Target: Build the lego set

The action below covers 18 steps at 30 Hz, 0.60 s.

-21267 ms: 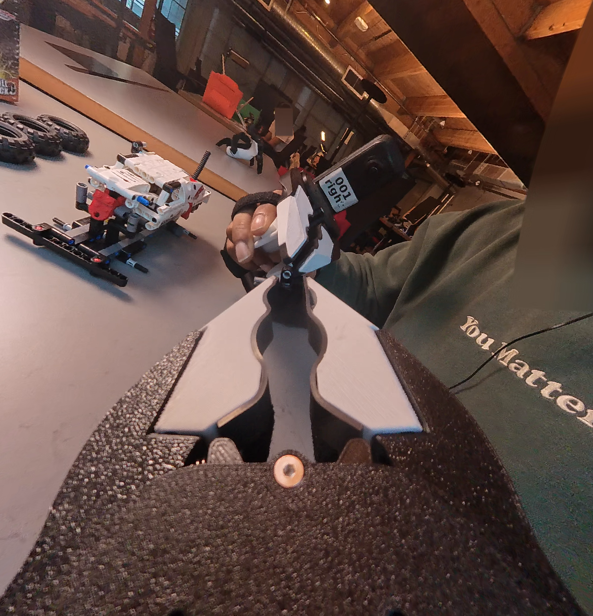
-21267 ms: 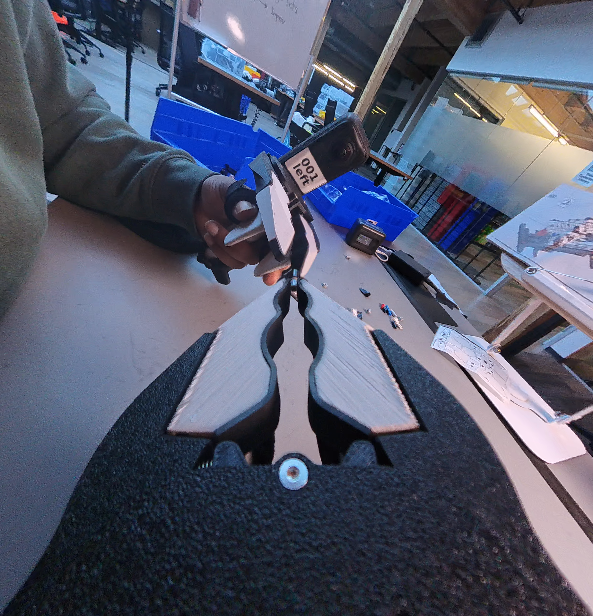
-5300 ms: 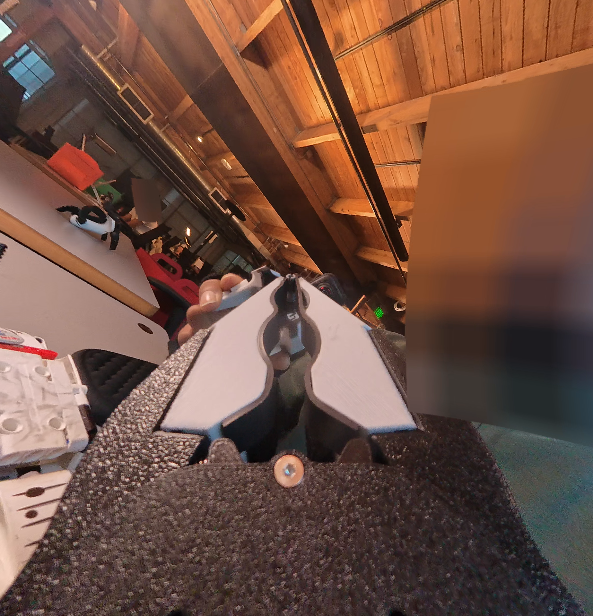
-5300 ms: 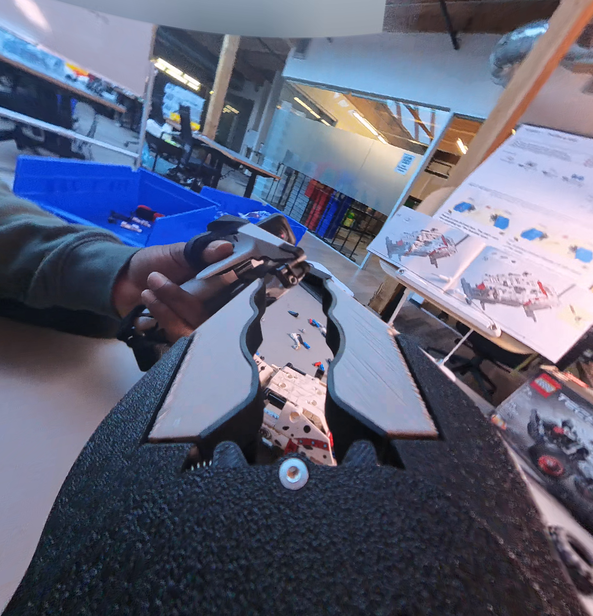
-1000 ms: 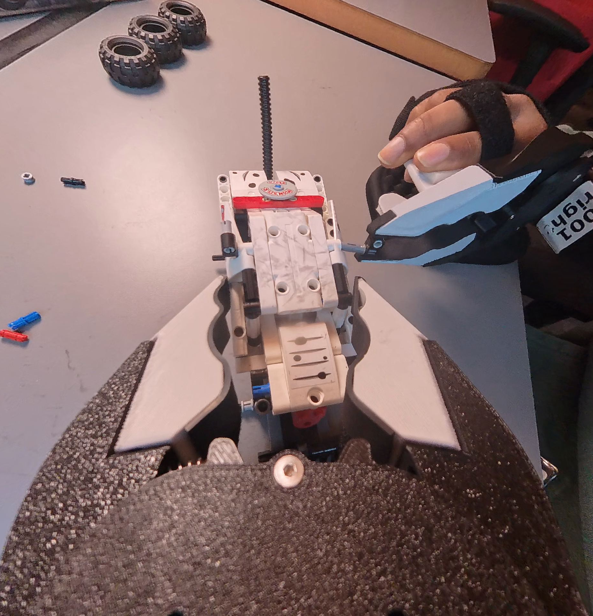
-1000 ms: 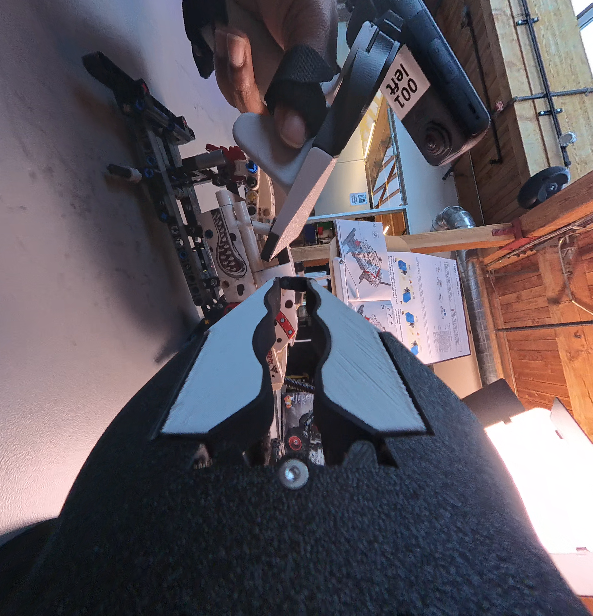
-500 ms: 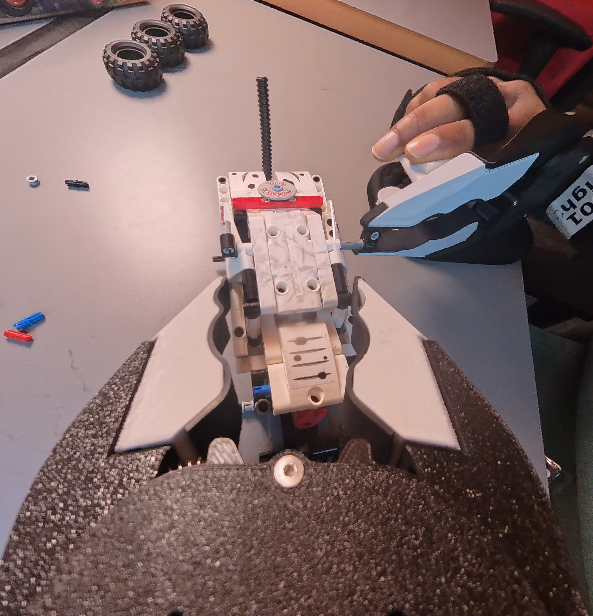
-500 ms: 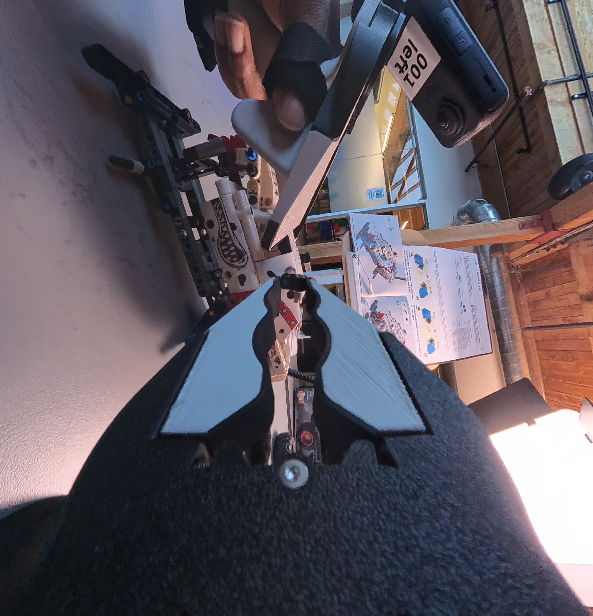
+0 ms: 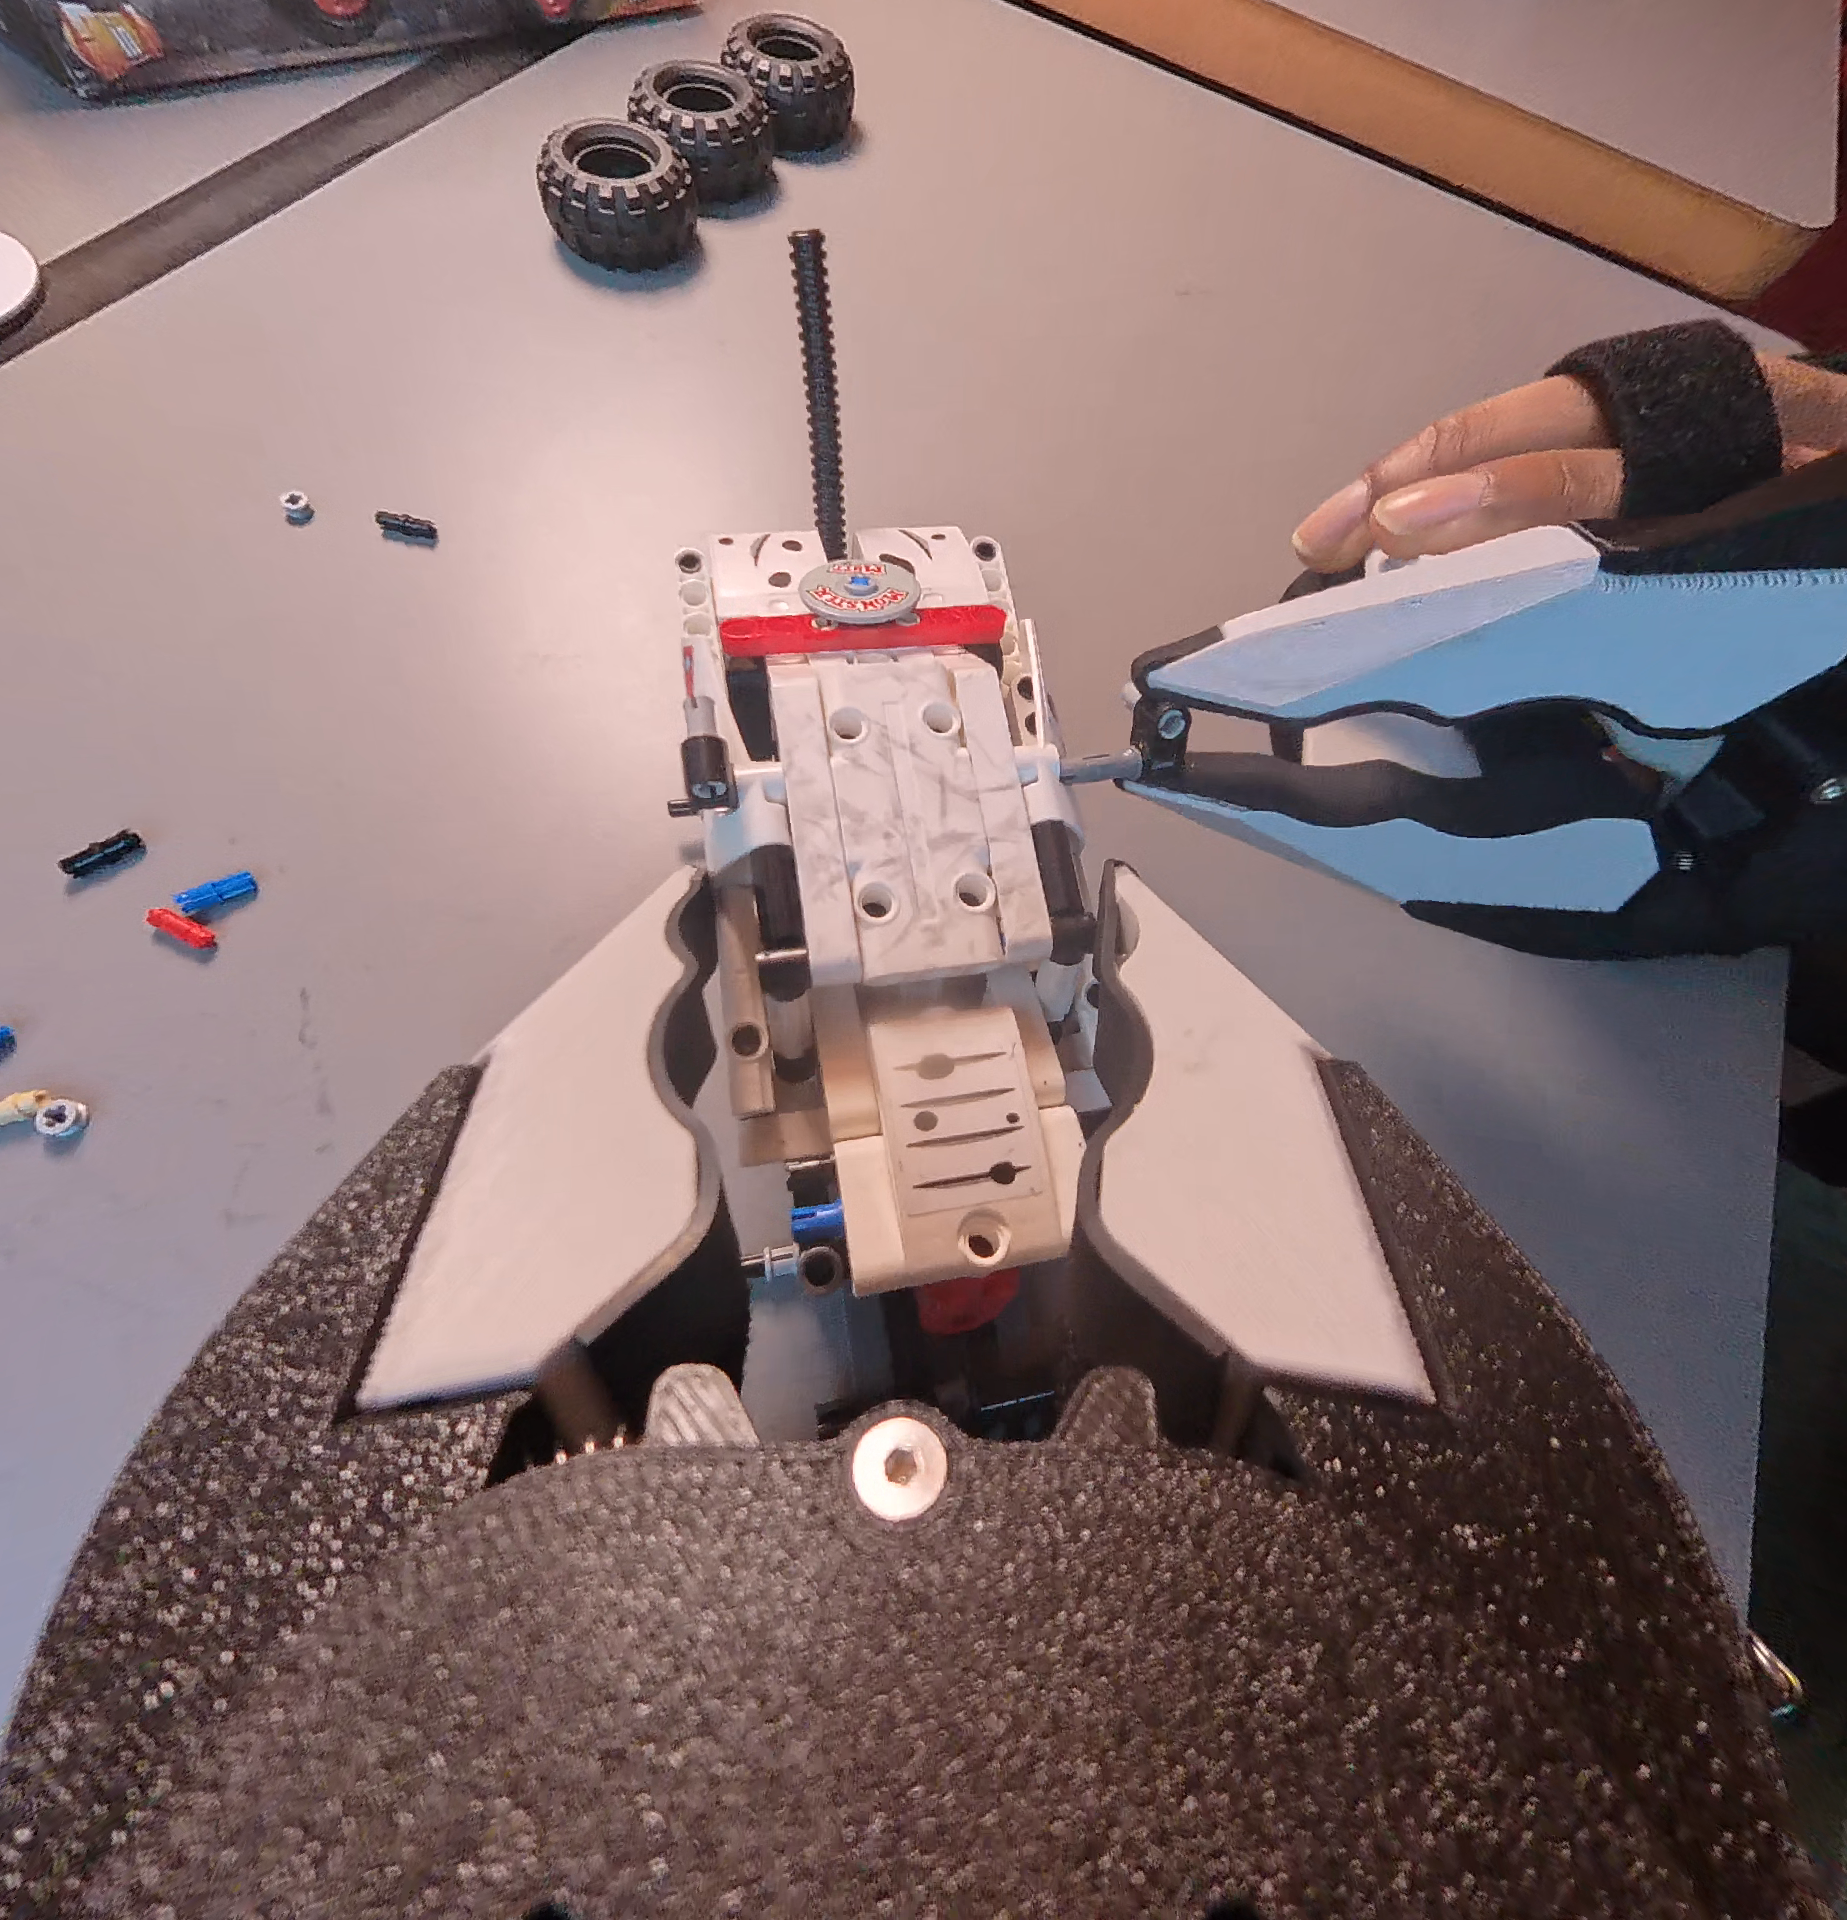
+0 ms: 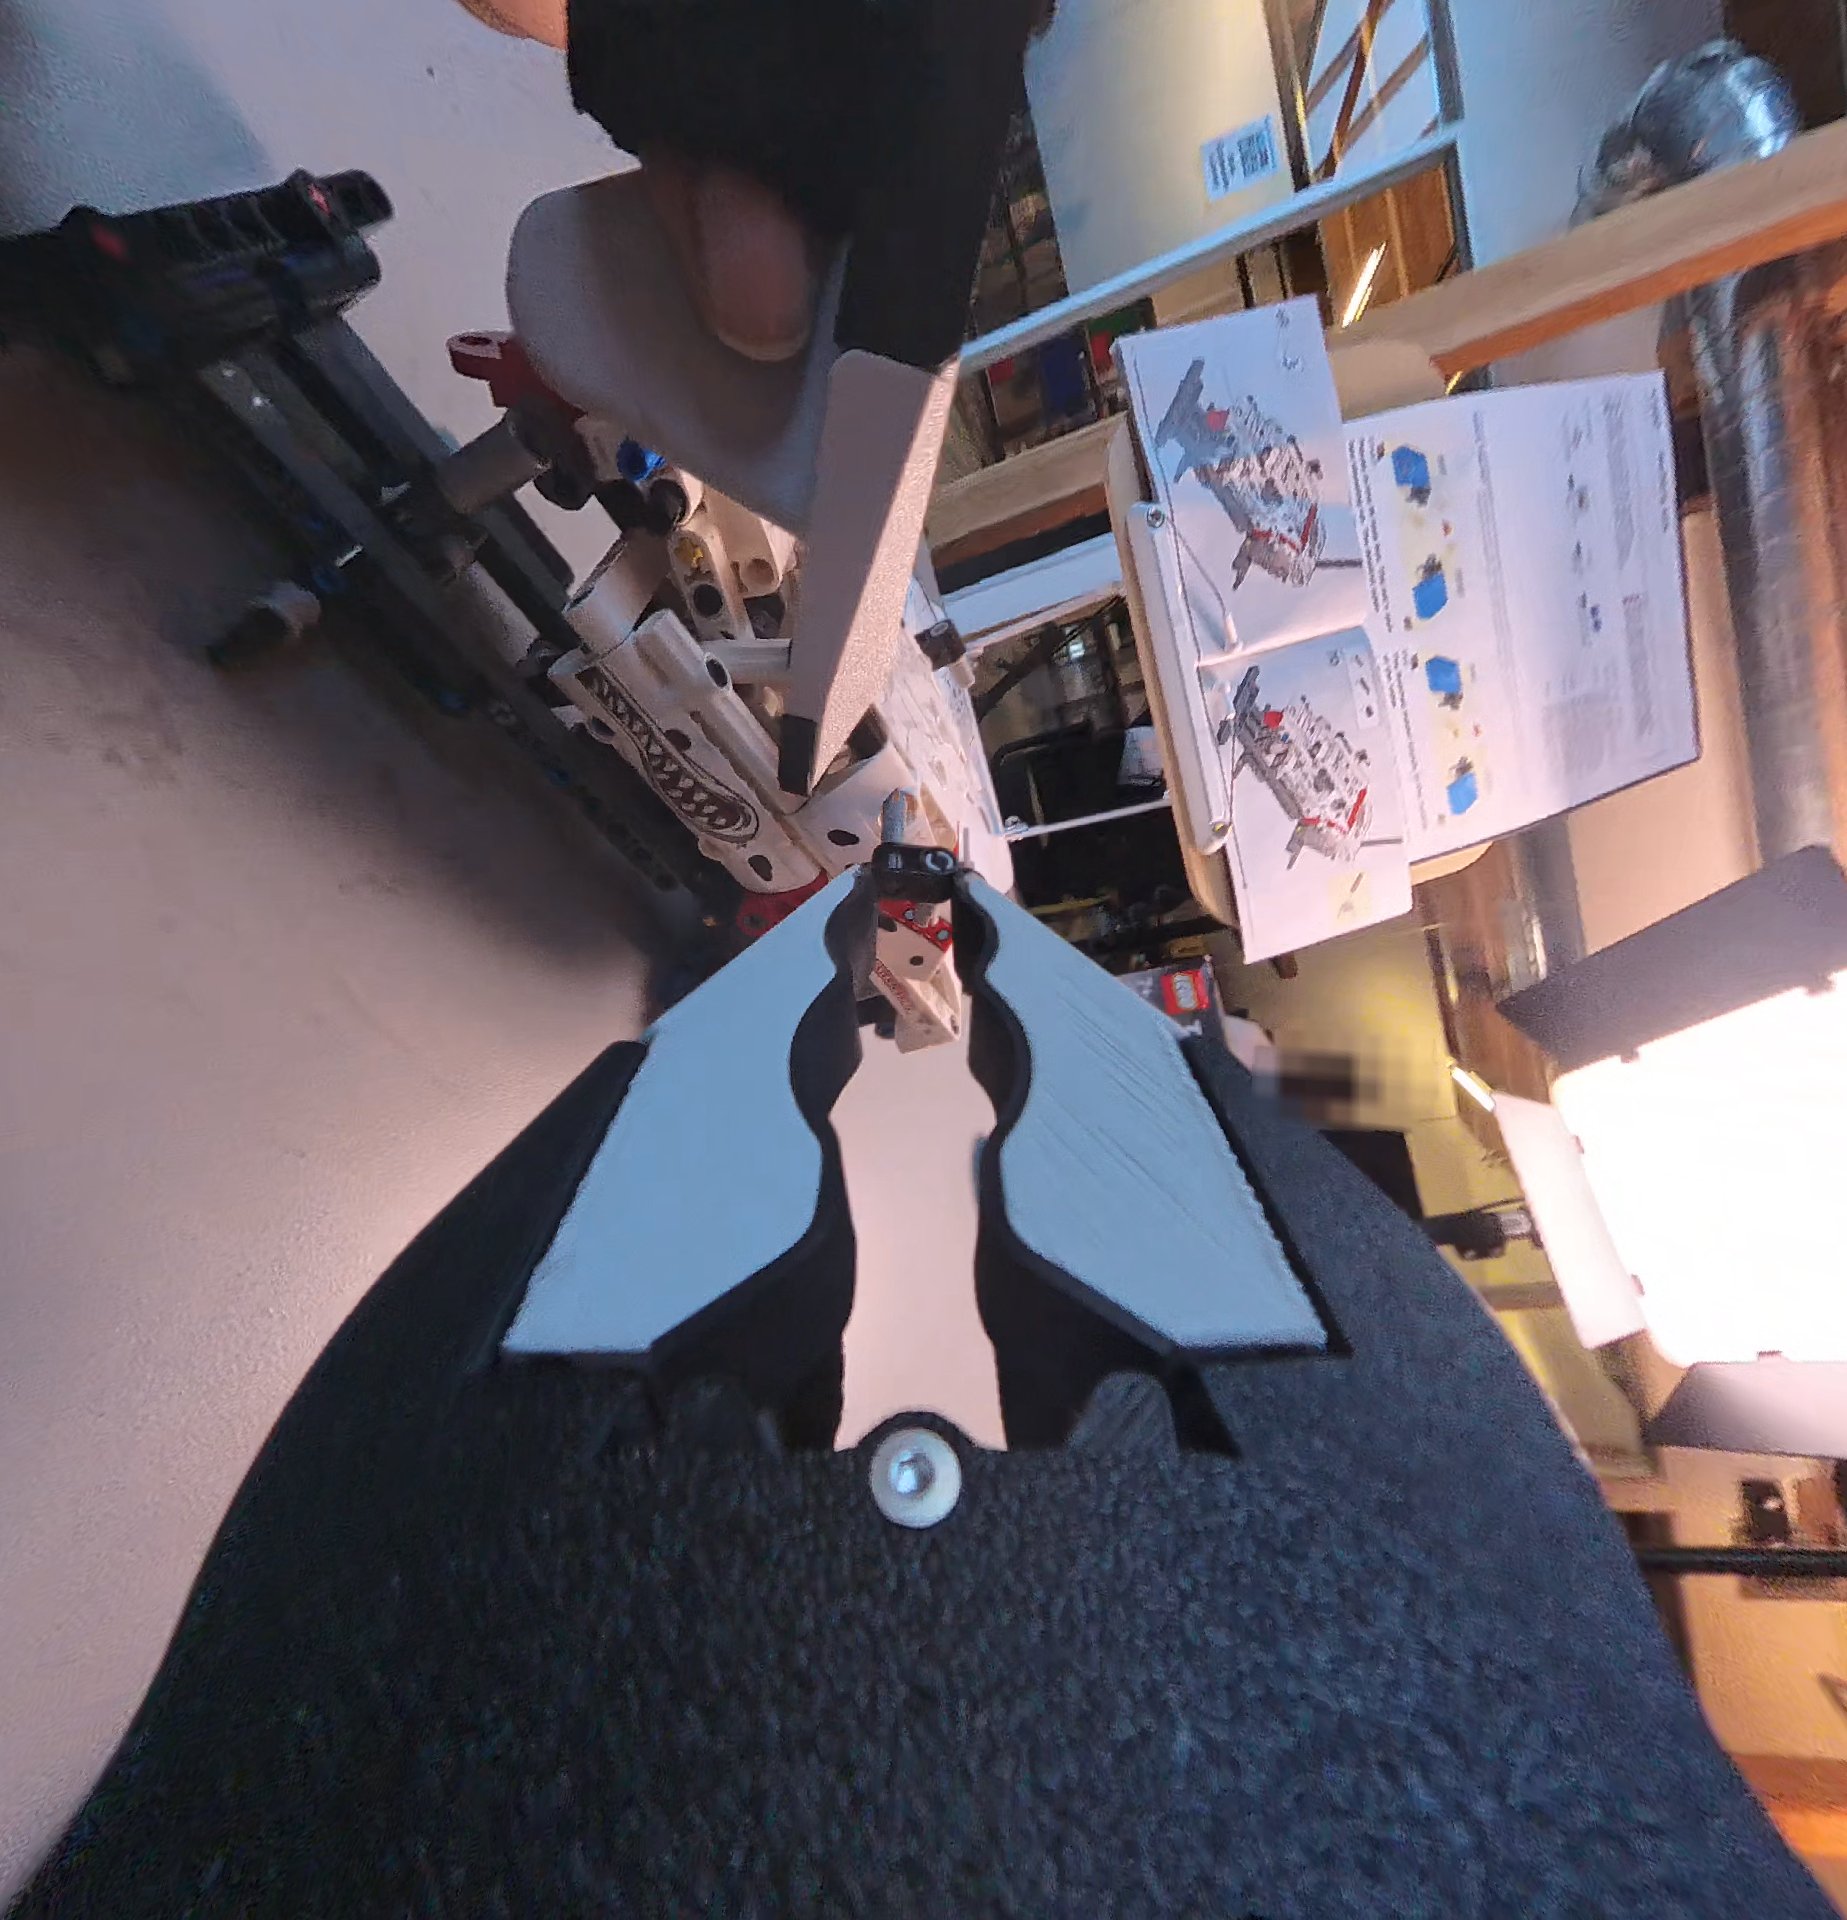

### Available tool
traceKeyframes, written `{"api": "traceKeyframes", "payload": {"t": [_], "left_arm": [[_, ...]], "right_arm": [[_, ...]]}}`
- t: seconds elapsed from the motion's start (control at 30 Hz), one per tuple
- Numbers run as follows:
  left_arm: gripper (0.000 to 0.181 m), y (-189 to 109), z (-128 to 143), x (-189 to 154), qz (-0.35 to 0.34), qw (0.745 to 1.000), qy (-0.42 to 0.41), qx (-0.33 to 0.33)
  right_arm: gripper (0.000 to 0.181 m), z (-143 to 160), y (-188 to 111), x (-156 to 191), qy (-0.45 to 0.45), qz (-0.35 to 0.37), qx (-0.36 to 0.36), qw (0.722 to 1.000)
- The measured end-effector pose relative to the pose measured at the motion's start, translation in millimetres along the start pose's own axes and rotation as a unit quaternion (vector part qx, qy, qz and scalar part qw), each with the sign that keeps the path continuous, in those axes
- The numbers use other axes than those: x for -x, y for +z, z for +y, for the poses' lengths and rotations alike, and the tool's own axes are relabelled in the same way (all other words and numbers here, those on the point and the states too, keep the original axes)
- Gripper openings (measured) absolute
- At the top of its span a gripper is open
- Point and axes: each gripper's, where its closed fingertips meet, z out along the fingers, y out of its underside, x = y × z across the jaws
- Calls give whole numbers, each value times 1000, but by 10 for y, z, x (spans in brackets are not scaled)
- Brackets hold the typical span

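A white, red and black lego vehicle stands on the grey table, with a black ribbed antenna at its far end. My left gripper is shut on the vehicle's body, one finger on each side. My right gripper comes in from the right, shut on a small black connector with a grey pin. The pin's tip touches the vehicle's right side. In the right wrist view my right gripper pinches that connector against the vehicle, below a left finger.
Three black tyres lie at the far side of the table. Loose blue, red and black pins lie at the left. An open instruction booklet stands on a holder behind the vehicle. The set's box is at the far left.
My right gripper has rolled and edged in at the vehicle's right side with the connector. My left gripper keeps its hold on the vehicle, which has not moved.
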Motion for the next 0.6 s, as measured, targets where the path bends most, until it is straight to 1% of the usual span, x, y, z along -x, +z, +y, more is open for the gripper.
{"api": "traceKeyframes", "payload": {"t": [0.07,0.13,0.23,0.33,0.43,0.6], "left_arm": [[72,2,-5,11,-6,1000,-3,-2],[73,2,-6,20,-13,1000,-4,-3],[73,-2,-3,31,-22,1000,-4,-5],[73,-3,6,45,-28,1000,0,-2],[73,-6,21,62,-37,999,9,2],[73,-11,27,83,-35,999,8,2]], "right_arm": [[13,17,14,5,52,-15,12,998],[13,18,21,11,114,-37,19,993],[13,23,33,22,183,-63,33,981],[13,38,52,30,252,-95,48,962],[12,18,71,8,332,-126,44,934],[12,18,103,11,344,-125,30,930]]}}
